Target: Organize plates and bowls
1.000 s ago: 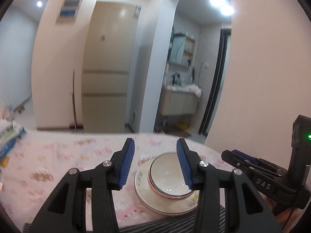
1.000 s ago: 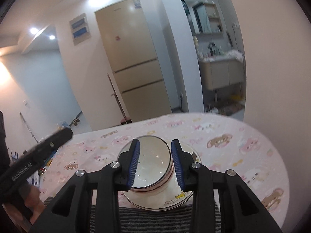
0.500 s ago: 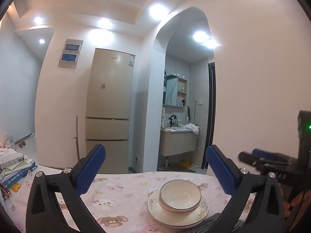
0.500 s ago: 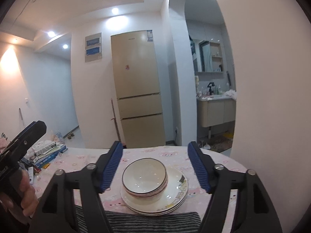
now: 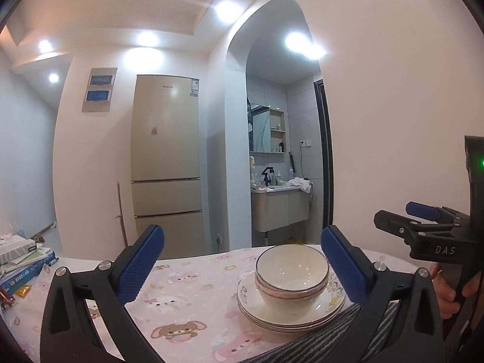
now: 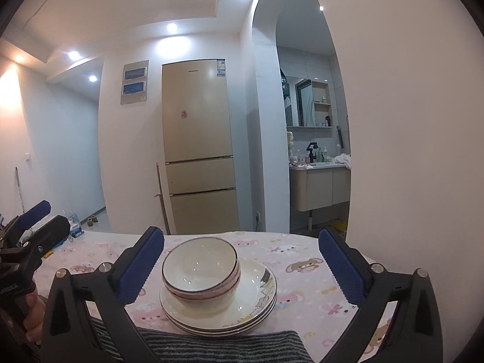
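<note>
Standing wide apart, the blue pads of the left gripper (image 5: 242, 267) hold nothing; the stacked bowls (image 5: 292, 275) sit ahead of them, close to the right-hand pad, nested and resting on the pile of plates (image 5: 290, 317). Left of those jaws lie only the pink cartoon tablecloth (image 5: 187, 299) and, well off to that side, a heap of books (image 5: 21, 257). On the right gripper (image 6: 242, 267) the jaws are opening to their full spread, with no dish pressed between them: the bowls lie ahead toward the left-hand pad, and the plates reach roughly to the midline. A striped towel (image 6: 224, 348) lies just below the plate edge, nearest the camera. By my reading the stacking step looks finished, bowls on plates, both tools let go. Any next move would call for checking that the stack sits centred, or clearing the grippers away without nudging a rim.
</note>
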Demonstrator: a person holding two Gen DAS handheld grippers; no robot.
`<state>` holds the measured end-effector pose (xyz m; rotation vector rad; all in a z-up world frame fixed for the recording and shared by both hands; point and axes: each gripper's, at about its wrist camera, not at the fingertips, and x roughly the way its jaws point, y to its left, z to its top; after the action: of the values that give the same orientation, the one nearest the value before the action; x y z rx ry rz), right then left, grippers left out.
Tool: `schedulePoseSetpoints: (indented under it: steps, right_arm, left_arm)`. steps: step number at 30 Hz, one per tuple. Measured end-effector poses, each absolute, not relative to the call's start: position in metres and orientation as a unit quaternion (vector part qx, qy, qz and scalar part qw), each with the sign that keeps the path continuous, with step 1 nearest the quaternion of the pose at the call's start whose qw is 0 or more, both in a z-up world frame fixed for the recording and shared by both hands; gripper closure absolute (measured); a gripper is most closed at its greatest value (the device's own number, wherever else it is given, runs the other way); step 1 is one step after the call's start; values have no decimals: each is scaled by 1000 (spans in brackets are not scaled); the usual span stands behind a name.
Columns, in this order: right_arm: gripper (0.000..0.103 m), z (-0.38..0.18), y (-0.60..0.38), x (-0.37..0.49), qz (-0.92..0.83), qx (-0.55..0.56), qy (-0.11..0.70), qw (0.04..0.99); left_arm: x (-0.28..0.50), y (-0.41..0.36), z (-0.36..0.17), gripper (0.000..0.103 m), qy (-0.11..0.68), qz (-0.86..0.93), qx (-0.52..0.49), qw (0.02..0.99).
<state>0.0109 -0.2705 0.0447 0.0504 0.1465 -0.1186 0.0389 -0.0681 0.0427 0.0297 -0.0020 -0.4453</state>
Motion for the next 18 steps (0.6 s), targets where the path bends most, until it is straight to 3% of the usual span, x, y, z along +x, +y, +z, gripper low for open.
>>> schedulePoseSetpoints:
  steps: [18]
  right_arm:
    - [0,6,-268,20,-46,17,80,996]
  left_arm:
    - [53,-67,15,0,28,-201,-11,979]
